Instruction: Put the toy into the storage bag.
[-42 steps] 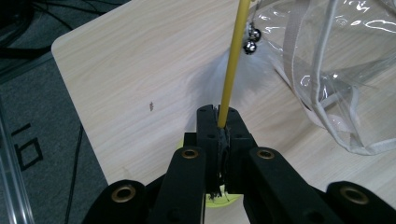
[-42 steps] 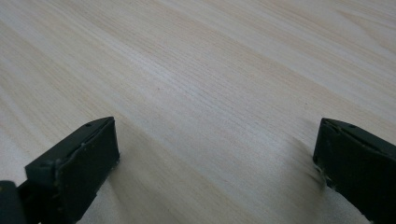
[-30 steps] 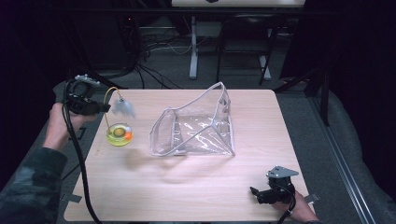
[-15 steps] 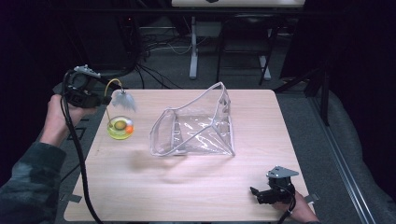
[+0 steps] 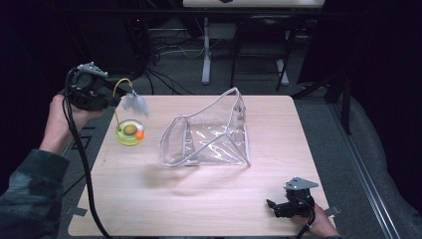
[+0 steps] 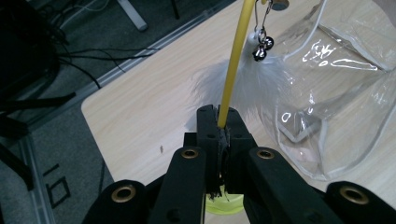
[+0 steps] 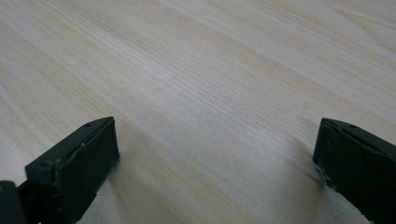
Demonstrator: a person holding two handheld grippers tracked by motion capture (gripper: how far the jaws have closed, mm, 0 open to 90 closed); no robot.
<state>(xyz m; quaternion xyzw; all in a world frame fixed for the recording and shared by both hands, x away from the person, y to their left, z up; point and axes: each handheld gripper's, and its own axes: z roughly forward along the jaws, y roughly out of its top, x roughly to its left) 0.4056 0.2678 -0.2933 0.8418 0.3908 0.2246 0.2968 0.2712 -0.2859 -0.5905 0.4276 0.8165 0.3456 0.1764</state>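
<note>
Left gripper (image 5: 107,101), upper left, is clamped on a yellow wand (image 6: 235,56); right gripper (image 5: 272,206), lower right, sits wide open on the table (image 5: 199,199).

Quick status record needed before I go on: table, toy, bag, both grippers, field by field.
table: light wood table
toy: cat toy with a yellow-green round base, thin yellow wand, white feather and small bells
toy state: base looks lifted off the table, near its left edge
bag: clear plastic bag, mid-table, mouth propped open
left gripper: shut on the yellow wand, held up at the table's left edge
right gripper: open, holding nothing, low over the table's near right corner
</note>
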